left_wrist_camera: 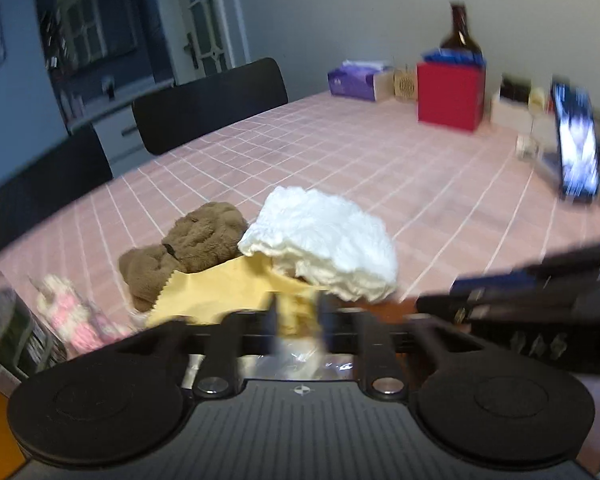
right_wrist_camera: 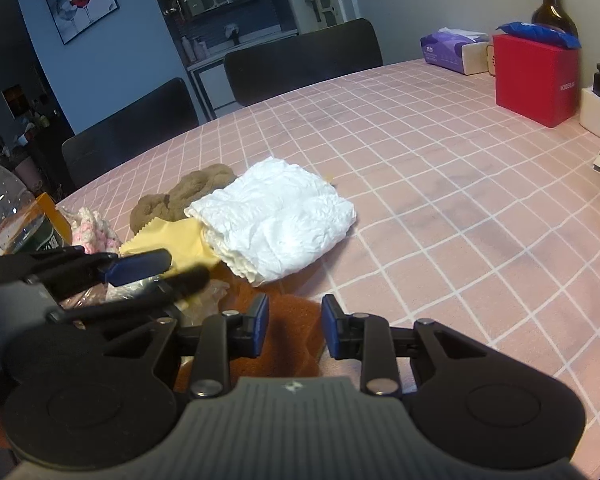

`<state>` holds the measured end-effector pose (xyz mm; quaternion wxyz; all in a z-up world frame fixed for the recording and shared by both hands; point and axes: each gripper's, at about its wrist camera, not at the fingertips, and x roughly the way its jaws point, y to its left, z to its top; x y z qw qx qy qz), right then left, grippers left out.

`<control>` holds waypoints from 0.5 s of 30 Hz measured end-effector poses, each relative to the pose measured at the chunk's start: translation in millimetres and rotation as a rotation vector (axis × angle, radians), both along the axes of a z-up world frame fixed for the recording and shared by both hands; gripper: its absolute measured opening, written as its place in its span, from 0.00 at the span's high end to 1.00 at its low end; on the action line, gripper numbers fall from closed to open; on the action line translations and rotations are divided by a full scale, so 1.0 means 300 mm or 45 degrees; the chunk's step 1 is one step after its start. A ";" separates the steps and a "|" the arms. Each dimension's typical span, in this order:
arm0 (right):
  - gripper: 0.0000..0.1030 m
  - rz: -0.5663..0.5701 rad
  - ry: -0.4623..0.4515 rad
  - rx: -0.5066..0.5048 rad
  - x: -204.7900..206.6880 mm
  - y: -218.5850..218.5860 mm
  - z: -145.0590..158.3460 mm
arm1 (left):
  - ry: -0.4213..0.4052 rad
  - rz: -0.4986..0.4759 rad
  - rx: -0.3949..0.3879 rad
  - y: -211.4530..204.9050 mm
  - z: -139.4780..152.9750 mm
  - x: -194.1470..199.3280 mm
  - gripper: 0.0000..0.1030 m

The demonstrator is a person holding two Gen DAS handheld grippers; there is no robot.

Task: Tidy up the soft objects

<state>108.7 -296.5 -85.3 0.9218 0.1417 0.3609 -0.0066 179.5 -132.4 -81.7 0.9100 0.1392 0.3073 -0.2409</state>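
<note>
I am seeing my left tongs (left_wrist_camera: 296,316) pinched closed on the near edge of the thin yellow cloth (left_wrist_camera: 220,292), which is lying on the pink checked worktop (left_wrist_camera: 340,152) under the crumpled white cloth (right_wrist_camera: 276,220). My right tongs (right_wrist_camera: 294,330) are standing partly open over a rust-brown cloth (right_wrist_camera: 288,340), gripping nothing.

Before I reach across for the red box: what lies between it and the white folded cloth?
Only bare pink checked tablecloth between the white folded cloth and the red box, clearest in the right wrist view.
</note>
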 end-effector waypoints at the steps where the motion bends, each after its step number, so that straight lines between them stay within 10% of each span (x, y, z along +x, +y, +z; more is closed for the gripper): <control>1: 0.71 -0.001 0.004 0.001 0.000 -0.001 -0.003 | 0.017 0.018 -0.030 0.010 0.009 0.008 0.99; 15: 0.64 0.023 -0.017 -0.019 -0.043 0.028 0.026 | -0.244 0.224 -0.211 0.175 0.309 -0.118 0.99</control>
